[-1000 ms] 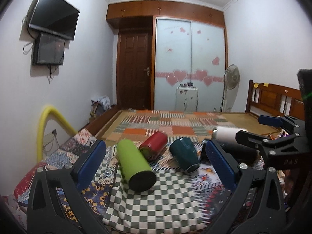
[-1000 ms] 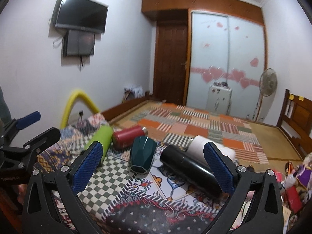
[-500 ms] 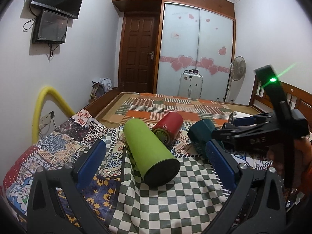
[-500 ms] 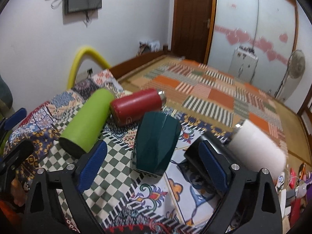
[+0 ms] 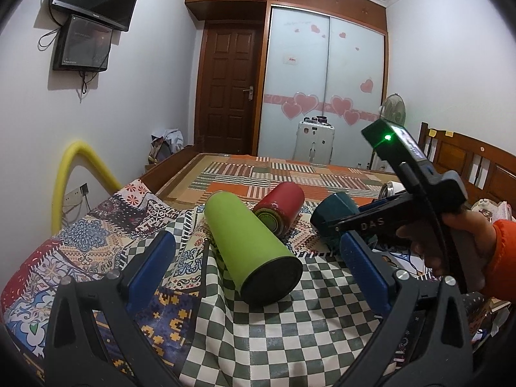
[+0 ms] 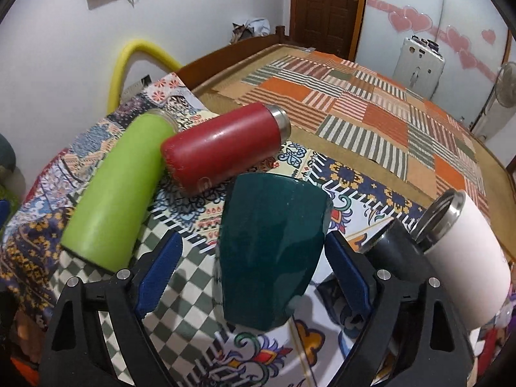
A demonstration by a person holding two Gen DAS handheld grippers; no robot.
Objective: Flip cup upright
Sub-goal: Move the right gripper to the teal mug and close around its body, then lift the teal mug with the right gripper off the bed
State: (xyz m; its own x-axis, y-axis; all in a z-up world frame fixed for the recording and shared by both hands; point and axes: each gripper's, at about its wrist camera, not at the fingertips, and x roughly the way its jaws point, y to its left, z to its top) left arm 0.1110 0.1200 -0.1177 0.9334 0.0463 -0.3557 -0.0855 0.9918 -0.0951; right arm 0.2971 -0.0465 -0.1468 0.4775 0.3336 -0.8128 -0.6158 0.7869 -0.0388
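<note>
Our right gripper (image 6: 254,267) is wide open, with one blue pad on each side of the teal cup (image 6: 274,251). We see a small gap at each pad, so nothing is squeezed. That cup sits mouth down on the quilt (image 6: 200,293). Our left gripper (image 5: 258,267) is open too and holds nothing. It points at the green bottle (image 5: 248,245), which lies on its side. Next to it lies the red bottle (image 6: 222,145). We see a black cup (image 6: 400,254) and a white cup (image 6: 471,251) lying to the right.
</note>
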